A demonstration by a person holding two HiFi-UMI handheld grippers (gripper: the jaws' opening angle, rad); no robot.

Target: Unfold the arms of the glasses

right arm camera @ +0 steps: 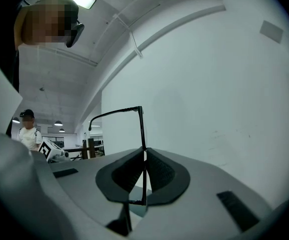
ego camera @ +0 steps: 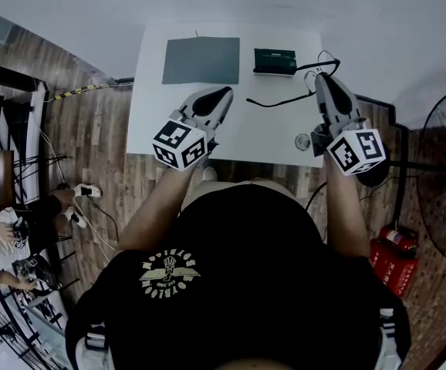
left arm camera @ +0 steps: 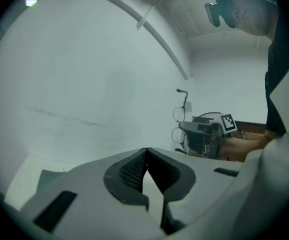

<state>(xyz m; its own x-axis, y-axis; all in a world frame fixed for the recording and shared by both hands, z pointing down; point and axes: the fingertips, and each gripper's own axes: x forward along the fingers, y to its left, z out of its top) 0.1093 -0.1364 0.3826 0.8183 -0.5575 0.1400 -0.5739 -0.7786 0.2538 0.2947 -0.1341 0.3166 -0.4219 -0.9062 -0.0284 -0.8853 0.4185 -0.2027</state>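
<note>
One pair of thin black wire-frame glasses (right arm camera: 142, 128) is clamped in my right hand-held gripper (ego camera: 321, 77), just right of the dark case (ego camera: 275, 61). My left hand-held gripper (ego camera: 224, 92), left of the case, has its jaws together on nothing. I judge the frame light, springy and fragile, so I would grasp the arm near its hinge.

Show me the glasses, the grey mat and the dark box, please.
glasses (right arm camera: 142, 129), right gripper view, on the thin black upright bar.
mat (ego camera: 201, 60), head view, on its middle.
box (ego camera: 275, 61), head view, on its top face.
</note>
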